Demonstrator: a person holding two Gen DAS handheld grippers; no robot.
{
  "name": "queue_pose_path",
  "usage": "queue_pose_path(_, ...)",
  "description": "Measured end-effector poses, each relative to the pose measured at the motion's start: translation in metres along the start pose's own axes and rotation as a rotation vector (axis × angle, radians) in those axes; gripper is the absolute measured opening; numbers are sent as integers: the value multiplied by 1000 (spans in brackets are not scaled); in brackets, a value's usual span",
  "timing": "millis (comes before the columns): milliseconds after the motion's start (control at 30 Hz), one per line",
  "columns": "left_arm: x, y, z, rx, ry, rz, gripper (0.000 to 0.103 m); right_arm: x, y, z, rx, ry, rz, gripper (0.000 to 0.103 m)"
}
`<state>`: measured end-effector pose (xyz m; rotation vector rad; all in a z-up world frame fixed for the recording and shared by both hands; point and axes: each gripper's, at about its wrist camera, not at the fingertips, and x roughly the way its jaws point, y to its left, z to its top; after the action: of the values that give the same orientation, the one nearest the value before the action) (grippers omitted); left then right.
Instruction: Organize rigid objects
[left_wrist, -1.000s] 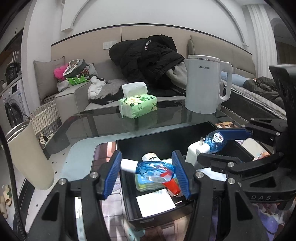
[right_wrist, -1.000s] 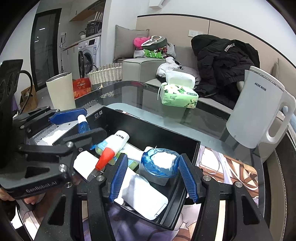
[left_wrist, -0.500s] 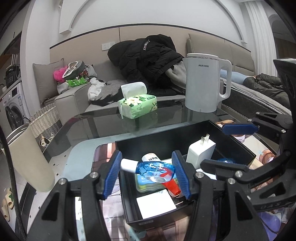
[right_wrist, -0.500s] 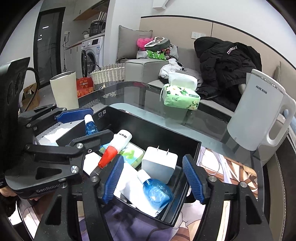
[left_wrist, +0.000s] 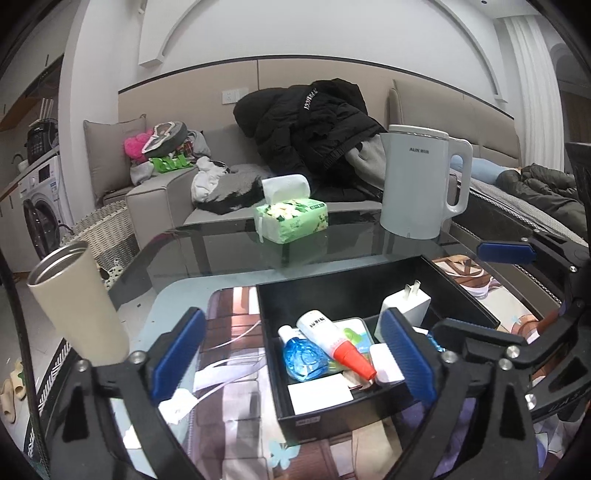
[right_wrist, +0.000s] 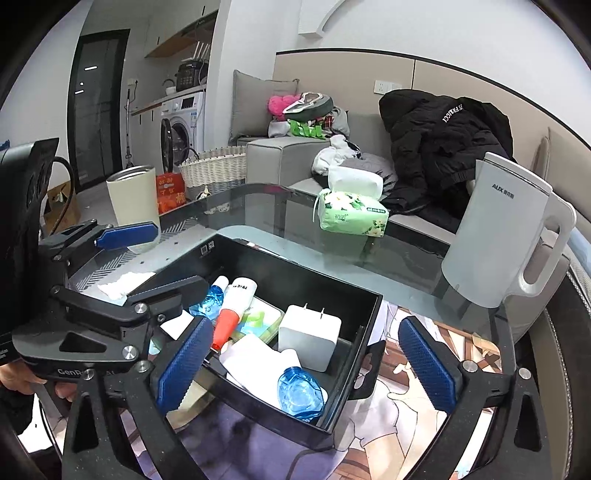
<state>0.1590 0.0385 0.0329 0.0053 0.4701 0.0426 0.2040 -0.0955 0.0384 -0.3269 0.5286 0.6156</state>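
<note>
A black storage box (left_wrist: 365, 291) (right_wrist: 354, 365) sits on the glass table. Inside it lie a blue bottle (left_wrist: 302, 355), a white tube with a red cap (left_wrist: 332, 341) (right_wrist: 232, 310), a white charger (left_wrist: 404, 310) (right_wrist: 310, 336), a white case (right_wrist: 255, 363) and a second blue bottle (right_wrist: 300, 393). My left gripper (left_wrist: 291, 358) is open and empty, just above the box's near left corner. My right gripper (right_wrist: 303, 365) is open and empty above the box's near end.
A white kettle (left_wrist: 421, 181) (right_wrist: 502, 229) and a green tissue pack (left_wrist: 291, 218) (right_wrist: 352, 214) stand at the table's far side. A beige tumbler (left_wrist: 77, 302) (right_wrist: 135, 201) stands near the left edge. Crumpled tissue (left_wrist: 177, 404) lies on the mat. A sofa with clothes is behind.
My left gripper opened, let go of its blue bottle into the box and drew back. My right gripper released its blue bottle into the box earlier, then opened wider and pulled back.
</note>
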Motion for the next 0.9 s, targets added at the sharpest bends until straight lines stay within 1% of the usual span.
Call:
queue_pose_path(133,-9,7,-4,-23,-10,-31,103,-11,-3,-3,19,-35,1,102)
queue_pose_path(200,-16,5,-7,-9,-26,-27,103,-16,-4,-5,27,-46,5,102)
queue_pose_path(300,-26,4,-11,1,-55,-58,103,-22,-5,-8,36,-59,7,102)
queue_pose_path(367,-32,4,-12,-2,-64,-66,103,-28,-7,-11,45,-76,11,103)
queue_pose_path(600,-38,5,-23,-19,-74,-37,103,-41,-10,-23,89,-126,19,103)
queue_pose_path(733,-35,11,-28,-48,-43,-28,103,-41,-8,-30,103,-141,29,103)
queue_pose_path(900,-39,11,-30,-56,-65,-28,103,-40,-3,-33,110,-164,36,103)
